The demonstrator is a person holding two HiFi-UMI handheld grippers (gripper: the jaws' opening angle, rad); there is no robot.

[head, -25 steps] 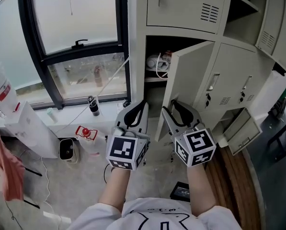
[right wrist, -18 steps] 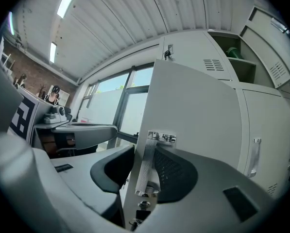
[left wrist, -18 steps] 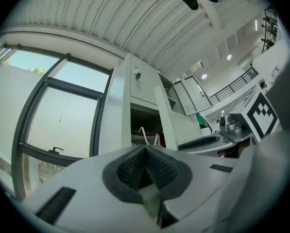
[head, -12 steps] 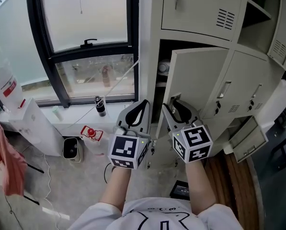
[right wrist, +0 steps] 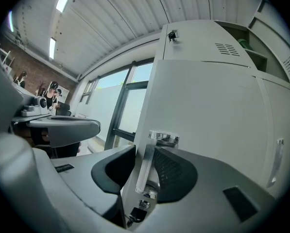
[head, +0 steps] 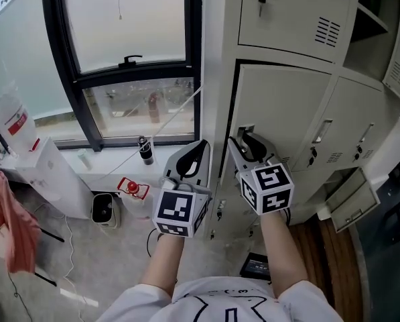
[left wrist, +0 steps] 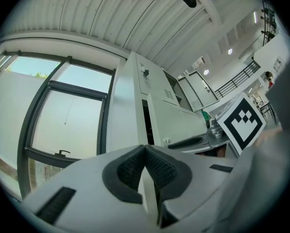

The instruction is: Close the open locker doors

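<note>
Your left gripper (head: 198, 146) lower centre, your right gripper (head: 244, 141) just right of it, handle (head: 246, 131) between its jaws. Locker door (head: 283, 109) centre right, behind it. Window (head: 129, 45) upper left; bottle (head: 146, 150) on sill (head: 102, 155) beneath. Open shelf (head: 372, 15) upper right corner.

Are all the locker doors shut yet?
Not yet. Done: the top-left cream metal locker door is shut. In hand: the right gripper, whose jaws have just been closing, clamps the chrome door handle of the middle cream locker door, almost shut with a dark gap at its edge. Left: the open upper-right locker and the tilted lower-right door.
</note>
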